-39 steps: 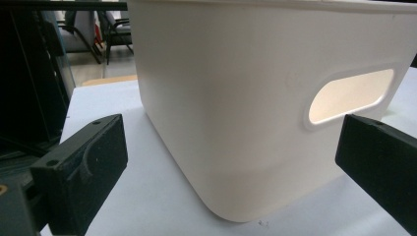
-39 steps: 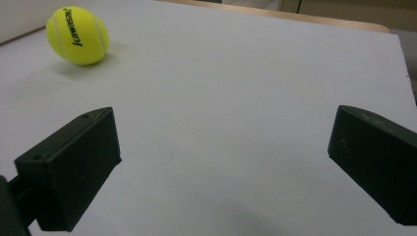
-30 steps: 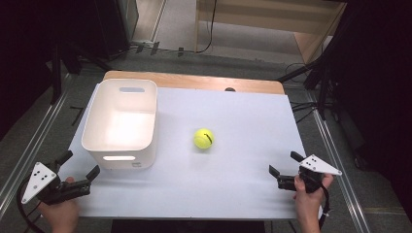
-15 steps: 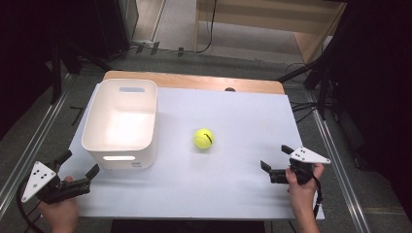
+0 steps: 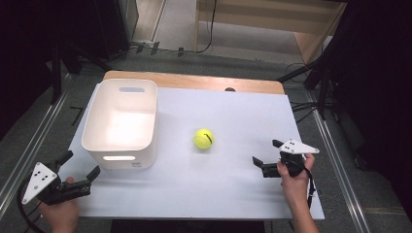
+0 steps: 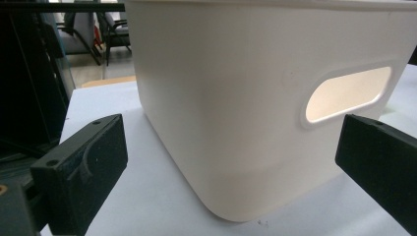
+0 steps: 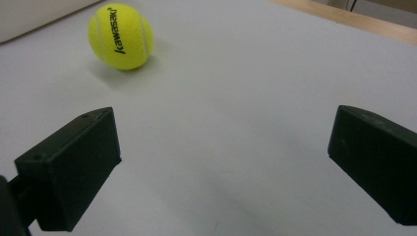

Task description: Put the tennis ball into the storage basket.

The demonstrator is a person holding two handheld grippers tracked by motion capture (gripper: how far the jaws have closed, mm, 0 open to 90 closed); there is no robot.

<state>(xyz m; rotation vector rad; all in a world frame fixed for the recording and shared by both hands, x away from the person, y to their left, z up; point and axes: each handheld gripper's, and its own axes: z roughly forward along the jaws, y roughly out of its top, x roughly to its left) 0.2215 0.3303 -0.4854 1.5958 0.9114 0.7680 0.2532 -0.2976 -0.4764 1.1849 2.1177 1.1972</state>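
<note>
While my right gripper (image 5: pixel 266 156) is spread near the desk's right edge, I should centre the tennis ball (image 5: pixel 203 139) between its jaws; my left gripper (image 5: pixel 79 166) idles, also spread.

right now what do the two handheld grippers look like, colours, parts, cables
Both are black two-jaw tools. The left gripper and right gripper each carry a pale grey three-cornered plate with small dark dots on top, and a black cable trails from each toward the person. Up close, the jaws are blocky matte black pads with small screw holes. No sleeves are visible on the forearms.

Right gripper (image 5: pixel 266 154) nearer the ball (image 5: pixel 204 139)
</note>
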